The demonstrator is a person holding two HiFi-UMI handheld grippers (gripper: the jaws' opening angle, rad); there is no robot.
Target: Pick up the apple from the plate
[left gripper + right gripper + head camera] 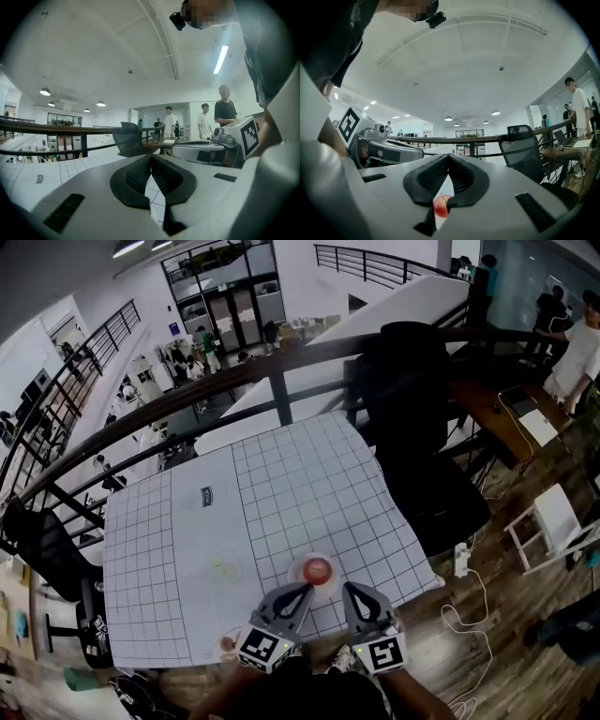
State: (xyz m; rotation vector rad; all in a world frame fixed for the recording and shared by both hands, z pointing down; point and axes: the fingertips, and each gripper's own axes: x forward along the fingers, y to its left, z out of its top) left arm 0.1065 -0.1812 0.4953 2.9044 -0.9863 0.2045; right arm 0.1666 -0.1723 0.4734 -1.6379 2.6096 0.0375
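Nearest the head camera, at the bottom of its view, sit the left gripper (pixel 306 588) and the right gripper (pixel 348 586), side by side and pointing away from the person over the near edge of the tabletop (pixel 281 474). Each carries its marker cube at the rear. The left gripper's own view shows its jaws pressed together at the tips with nothing between them, only gridded cloth visible through the slit lower down. The right gripper's jaws are likewise closed tip to tip and hold nothing.

A white cloth with a dark grid covers the tabletop, which is set against a dark railing (pixel 281 371). A black office chair (pixel 412 418) stands at the tabletop's far right corner.

Close to the near edge lies a small round plate (pixel 298 574), and on it rests the red apple (pixel 318 569). From the head view, the apple lies just beyond the two sets of jaw tips and between them, touched by neither. In the right gripper view the apple (pixel 439 206) peeks through the narrow opening beneath the closed tips, ahead of the jaws rather than inside them.
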